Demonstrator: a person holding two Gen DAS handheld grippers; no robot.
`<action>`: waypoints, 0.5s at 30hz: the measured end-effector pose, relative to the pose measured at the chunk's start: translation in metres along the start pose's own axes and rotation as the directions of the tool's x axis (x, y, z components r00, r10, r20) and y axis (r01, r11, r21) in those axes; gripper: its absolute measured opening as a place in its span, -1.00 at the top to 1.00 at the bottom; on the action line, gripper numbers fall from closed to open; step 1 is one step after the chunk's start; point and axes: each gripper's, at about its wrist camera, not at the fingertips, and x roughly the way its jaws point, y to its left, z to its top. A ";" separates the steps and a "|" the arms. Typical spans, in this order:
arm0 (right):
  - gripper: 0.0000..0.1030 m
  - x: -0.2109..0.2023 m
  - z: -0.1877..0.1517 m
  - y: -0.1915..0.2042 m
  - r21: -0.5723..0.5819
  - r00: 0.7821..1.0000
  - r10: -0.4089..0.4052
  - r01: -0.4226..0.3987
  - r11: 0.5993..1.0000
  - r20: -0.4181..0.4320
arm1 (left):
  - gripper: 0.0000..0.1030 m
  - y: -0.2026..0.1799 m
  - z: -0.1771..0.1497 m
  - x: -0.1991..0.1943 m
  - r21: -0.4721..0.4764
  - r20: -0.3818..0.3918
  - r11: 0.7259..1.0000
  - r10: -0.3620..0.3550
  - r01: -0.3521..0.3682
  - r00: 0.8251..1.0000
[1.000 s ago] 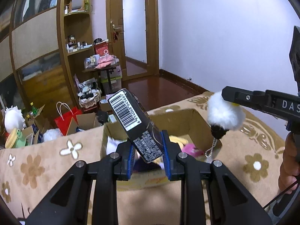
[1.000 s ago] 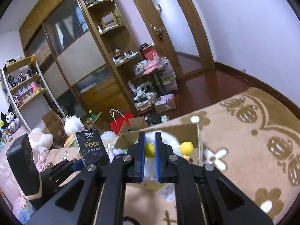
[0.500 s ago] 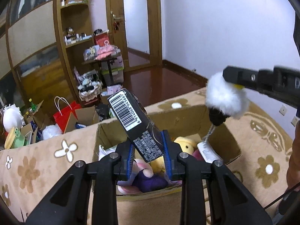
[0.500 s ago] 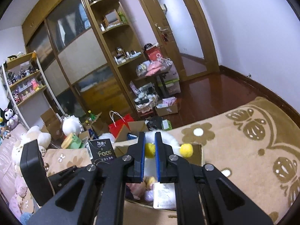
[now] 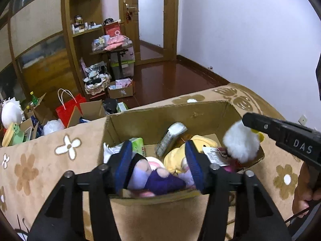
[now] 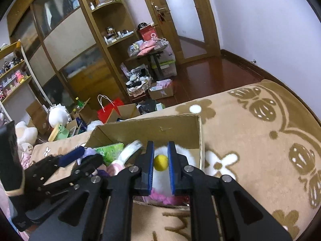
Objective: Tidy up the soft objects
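Left wrist view has your left gripper angled down over the near edge of the cardboard box, its blue-padded fingers spread wide with nothing between them; through the gap you look onto a purple and lilac plush lying in the box, with a yellow plush just to its right. From the right side of that view your right gripper reaches in level over the box's right wall, the letters "DAS" printed in pale characters on its black arm, and your right hand shows at the frame's lower right corner below it. Right wrist view shows that gripper with its blue pads close together, clamped on the yellow part of a fluffy white toy, which hangs over the box's right end, above a pink fuzzy item. A white paper tag lies on the yellow plush; it carries small print and a barcode, too fine to read. Inside the box you also have a green packet and a pale wrapped pack leaning against the plush heap, their printing unreadable. The box rests on a tan blanket patterned with white and brown flowers and butterfly shapes
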 end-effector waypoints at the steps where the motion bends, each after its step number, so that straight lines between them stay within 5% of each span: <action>1: 0.71 0.000 0.000 0.000 0.000 1.000 -0.004 0.004 1.000 -0.003 | -0.09 0.001 0.000 -0.004 -0.005 0.004 1.000 0.000 0.000 1.000; 5: 0.58 -0.011 -0.003 0.001 -0.020 0.999 -0.034 0.034 0.999 -0.007 | -0.24 0.007 -0.001 -0.021 -0.026 0.010 1.000 0.007 -0.007 1.000; 15: -0.53 -0.062 -0.007 0.009 -0.046 0.995 -0.093 0.095 0.994 0.043 | -0.73 0.009 -0.013 -0.078 -0.042 0.058 0.999 0.031 -0.029 0.998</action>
